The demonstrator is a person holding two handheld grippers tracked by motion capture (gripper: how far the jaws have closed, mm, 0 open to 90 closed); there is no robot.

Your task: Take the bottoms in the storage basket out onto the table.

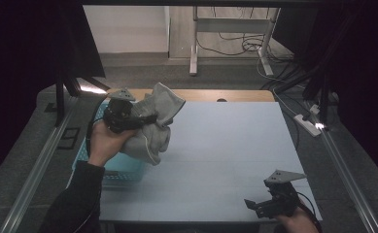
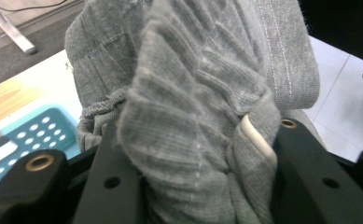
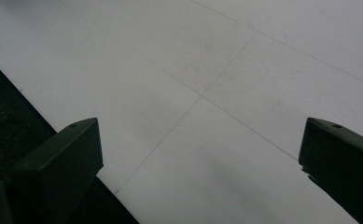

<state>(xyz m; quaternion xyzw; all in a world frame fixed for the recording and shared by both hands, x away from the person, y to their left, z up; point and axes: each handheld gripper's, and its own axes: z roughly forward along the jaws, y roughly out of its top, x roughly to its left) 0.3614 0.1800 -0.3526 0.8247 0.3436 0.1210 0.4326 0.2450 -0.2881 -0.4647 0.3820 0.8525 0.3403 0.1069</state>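
Left hand-held gripper [image 1: 150, 118] is clamped tight on a bunched grey garment [image 1: 158, 124] held up over the desk [image 1: 225, 145], blue basket [image 1: 121, 170] just below it, while the right hand-held gripper [image 1: 250, 206] sits wide open.

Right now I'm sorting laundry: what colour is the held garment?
Grey ribbed knit garment, best seen in the left gripper view.

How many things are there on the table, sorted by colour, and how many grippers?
Grey: 1, the knitted cloth, bunched and held up in the left gripper.
Blue: 1, the plastic basket with holes, at the table's left edge.
Black: 2, the left gripper and the right gripper, its fingers spread over the bare white table.
Total: 4
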